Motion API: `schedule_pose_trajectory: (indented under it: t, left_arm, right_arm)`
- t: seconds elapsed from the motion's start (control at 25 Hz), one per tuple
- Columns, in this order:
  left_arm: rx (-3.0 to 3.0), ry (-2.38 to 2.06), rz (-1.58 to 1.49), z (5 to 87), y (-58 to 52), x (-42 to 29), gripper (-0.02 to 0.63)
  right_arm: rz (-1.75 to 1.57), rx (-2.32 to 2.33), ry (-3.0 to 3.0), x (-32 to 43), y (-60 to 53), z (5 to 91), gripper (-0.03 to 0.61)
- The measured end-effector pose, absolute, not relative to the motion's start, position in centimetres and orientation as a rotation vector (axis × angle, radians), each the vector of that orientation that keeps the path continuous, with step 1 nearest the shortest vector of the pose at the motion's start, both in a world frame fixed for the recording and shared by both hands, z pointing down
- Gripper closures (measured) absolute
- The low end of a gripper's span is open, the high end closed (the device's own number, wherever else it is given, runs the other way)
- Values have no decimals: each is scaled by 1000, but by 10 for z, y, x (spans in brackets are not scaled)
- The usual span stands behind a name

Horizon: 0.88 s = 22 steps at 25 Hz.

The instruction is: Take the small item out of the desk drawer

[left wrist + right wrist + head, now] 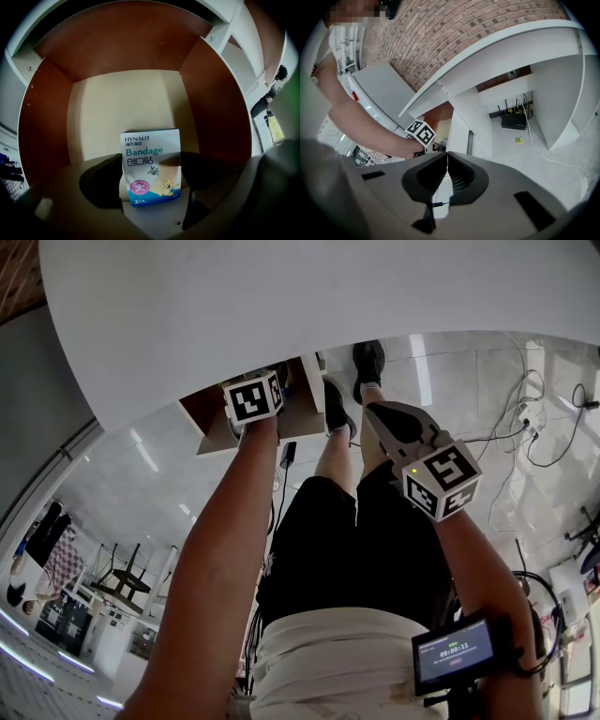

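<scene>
A small white and blue bandage box (151, 166) sits between the jaws of my left gripper (152, 174), which is shut on its two sides inside the desk drawer (117, 108). The drawer has red-brown walls and a pale floor. In the head view the left gripper's marker cube (253, 397) sits at the mouth of the open drawer (208, 416), under the white desk top (281, 306); the box is hidden there. My right gripper (447, 164) is shut on nothing and hangs above the person's thigh, away from the drawer.
The person's legs (356, 521) and black shoes (367, 360) are below the desk. Cables and a power strip (530, 423) lie on the tiled floor at the right. A router (514, 121) stands under the desk by a white panel (476, 126).
</scene>
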<state>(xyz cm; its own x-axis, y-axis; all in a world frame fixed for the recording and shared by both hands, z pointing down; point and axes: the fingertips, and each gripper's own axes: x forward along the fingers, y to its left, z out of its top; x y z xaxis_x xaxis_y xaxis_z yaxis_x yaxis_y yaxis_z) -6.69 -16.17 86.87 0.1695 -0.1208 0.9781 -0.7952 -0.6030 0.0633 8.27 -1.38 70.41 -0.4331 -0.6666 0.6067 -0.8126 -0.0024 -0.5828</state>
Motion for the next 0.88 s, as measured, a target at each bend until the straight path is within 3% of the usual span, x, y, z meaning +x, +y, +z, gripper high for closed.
schedule_pose_trajectory:
  t: [0.88]
  left_arm:
    - [1884, -798, 1282, 821, -145, -54, 236]
  right_arm:
    - [1400, 1537, -2109, 69, -21, 699, 572]
